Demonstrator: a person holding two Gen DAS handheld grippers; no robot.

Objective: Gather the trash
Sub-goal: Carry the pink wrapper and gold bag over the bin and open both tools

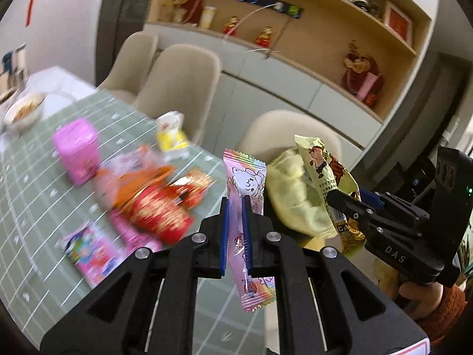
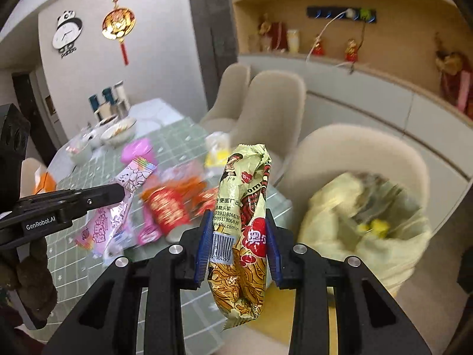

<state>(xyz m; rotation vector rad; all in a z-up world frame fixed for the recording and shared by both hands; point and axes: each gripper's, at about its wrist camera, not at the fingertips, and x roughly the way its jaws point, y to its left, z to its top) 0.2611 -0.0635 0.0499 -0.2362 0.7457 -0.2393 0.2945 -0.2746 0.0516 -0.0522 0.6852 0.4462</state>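
Observation:
My left gripper is shut on a pink candy wrapper, held upright above the table edge; it also shows in the right wrist view. My right gripper is shut on a yellow-green noodle snack packet, seen in the left wrist view too. A pale yellow trash bag stands open on a beige chair to the right, below the right gripper. More wrappers lie on the green checked table: a red packet, an orange one, pink ones.
A pink box and a yellow-white carton stand on the table. Bowls and cups sit at its far end. Two more beige chairs line the far side, with a shelf cabinet behind.

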